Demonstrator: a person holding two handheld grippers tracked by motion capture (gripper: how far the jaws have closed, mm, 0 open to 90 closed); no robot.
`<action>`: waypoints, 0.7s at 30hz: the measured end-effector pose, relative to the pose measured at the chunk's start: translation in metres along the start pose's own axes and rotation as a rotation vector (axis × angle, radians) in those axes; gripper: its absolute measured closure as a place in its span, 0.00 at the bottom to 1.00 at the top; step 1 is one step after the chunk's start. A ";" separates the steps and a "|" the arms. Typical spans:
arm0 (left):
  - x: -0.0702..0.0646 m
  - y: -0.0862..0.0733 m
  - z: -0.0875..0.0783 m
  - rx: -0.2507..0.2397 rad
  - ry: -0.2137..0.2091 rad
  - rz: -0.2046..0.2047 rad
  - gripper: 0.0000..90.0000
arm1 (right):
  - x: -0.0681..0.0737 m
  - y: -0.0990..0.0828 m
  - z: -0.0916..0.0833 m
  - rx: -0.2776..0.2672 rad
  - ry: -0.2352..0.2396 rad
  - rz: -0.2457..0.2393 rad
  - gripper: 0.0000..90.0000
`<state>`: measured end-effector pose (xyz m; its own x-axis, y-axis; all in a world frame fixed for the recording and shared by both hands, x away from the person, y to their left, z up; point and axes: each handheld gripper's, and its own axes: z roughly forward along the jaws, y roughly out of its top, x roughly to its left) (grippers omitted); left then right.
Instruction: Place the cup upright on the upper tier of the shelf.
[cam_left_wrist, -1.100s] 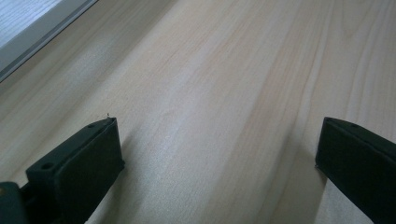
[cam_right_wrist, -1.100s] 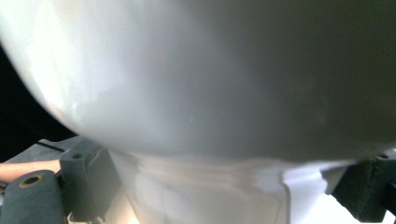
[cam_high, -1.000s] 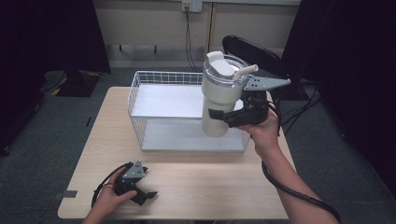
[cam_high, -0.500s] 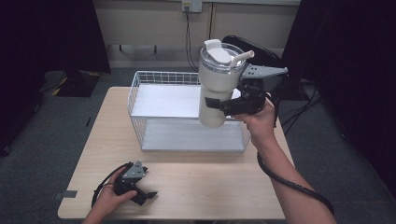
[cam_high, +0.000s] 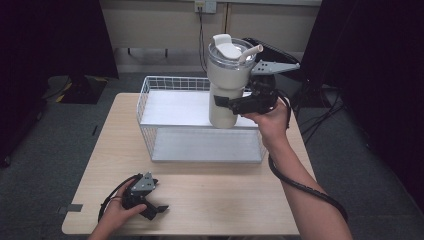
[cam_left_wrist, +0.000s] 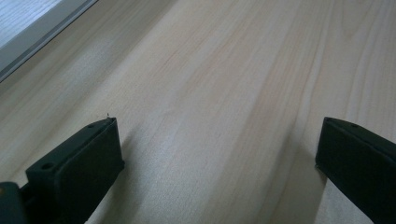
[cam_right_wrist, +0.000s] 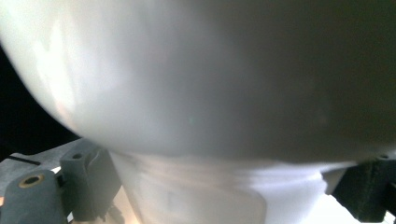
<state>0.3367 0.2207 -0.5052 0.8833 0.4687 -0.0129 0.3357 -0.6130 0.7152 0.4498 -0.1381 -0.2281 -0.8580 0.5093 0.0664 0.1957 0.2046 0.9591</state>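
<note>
1. The high view shows the right gripper (cam_high: 227, 103) at upper centre, jaws clamped on the tumbler (cam_high: 228, 82), upright above the basket (cam_high: 150, 131).
2. The left gripper (cam_left_wrist: 219, 154) rests on the table (cam_left_wrist: 224, 84), jaws spread, at lower left.

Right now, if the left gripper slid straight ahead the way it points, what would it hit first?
Probably nothing soon: the left gripper is open over bare table, with a basket edge off to one side.

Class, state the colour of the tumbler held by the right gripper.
The tumbler is off-white, clearest in the high view.
</note>
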 end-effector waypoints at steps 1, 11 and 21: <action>0.000 0.000 0.000 0.001 0.000 0.001 0.00 | -0.001 0.000 0.001 0.002 -0.008 -0.001 0.11; 0.000 0.000 0.000 0.000 -0.001 0.000 0.00 | -0.011 0.000 0.013 0.009 -0.027 -0.002 0.11; 0.000 0.000 0.000 0.000 0.000 0.000 0.00 | -0.019 0.002 0.022 0.004 -0.042 0.003 0.11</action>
<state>0.3367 0.2207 -0.5052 0.8836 0.4682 -0.0129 0.3354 -0.6133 0.7151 0.4774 -0.1294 -0.2332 -0.8368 0.5445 0.0577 0.2004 0.2065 0.9577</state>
